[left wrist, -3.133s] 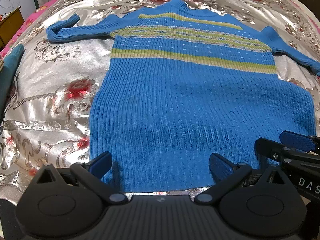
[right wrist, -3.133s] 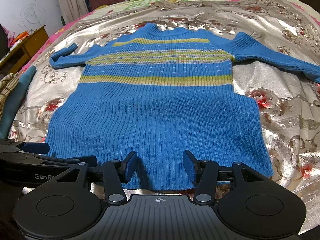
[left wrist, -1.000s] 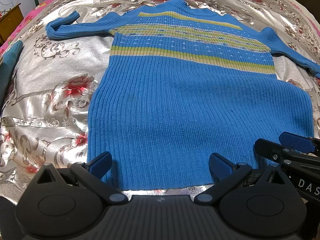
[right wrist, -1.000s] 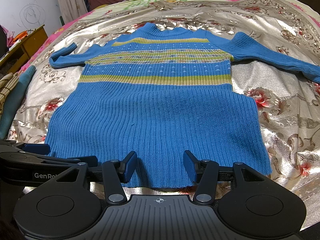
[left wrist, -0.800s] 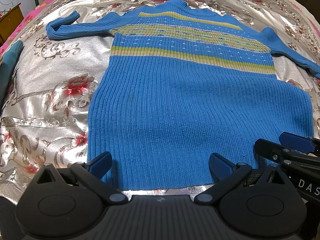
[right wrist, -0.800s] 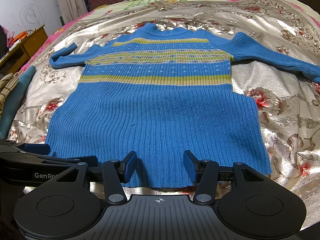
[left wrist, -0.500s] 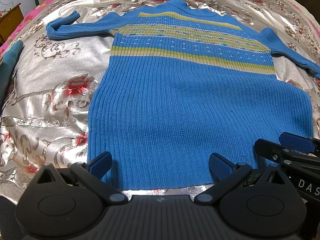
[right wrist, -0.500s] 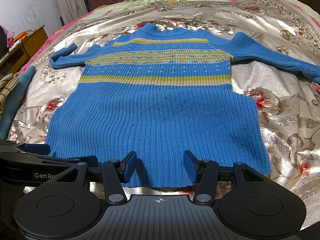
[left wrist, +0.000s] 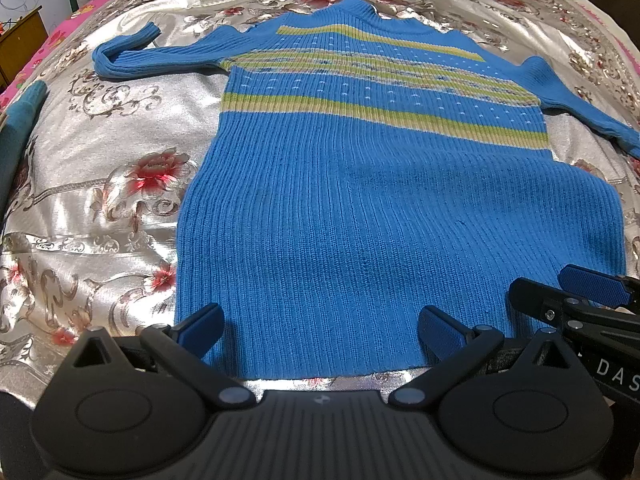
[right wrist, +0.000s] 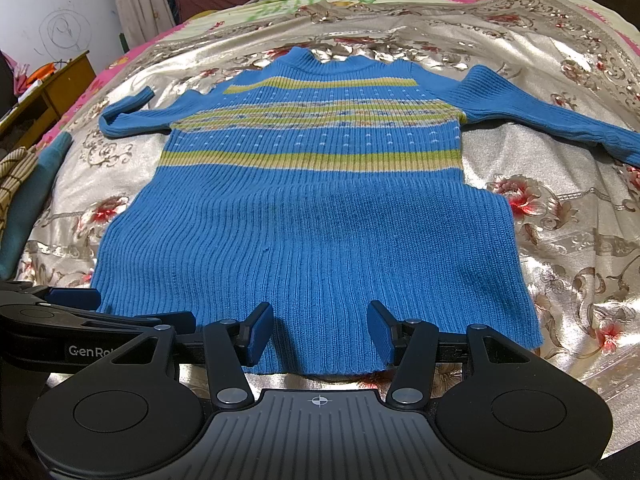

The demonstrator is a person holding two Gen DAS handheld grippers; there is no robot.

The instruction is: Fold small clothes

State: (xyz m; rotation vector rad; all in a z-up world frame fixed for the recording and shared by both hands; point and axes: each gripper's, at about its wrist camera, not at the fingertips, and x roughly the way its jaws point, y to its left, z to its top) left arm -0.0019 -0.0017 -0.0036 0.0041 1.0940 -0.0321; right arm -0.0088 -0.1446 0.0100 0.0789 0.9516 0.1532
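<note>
Right, sweater (right wrist: 316,216) lies flat on the bed (right wrist: 568,216), sleeves out. I have both grippers at the hem: left gripper (left wrist: 320,330) jaws wide, right gripper (right wrist: 320,330) narrower, neither holding. Risk: pinching only the top layer, or the slick bedspread.

"GenRo", cut off, stands on the left gripper (right wrist: 120,320); "DAS", cut off, on the right gripper (left wrist: 592,300).

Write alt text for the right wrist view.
A blue ribbed sweater with yellow-green stripes lies flat, sleeves spread, on a silver floral bedspread. The right tongs sit open at its hem, the left tongs beside them.
</note>
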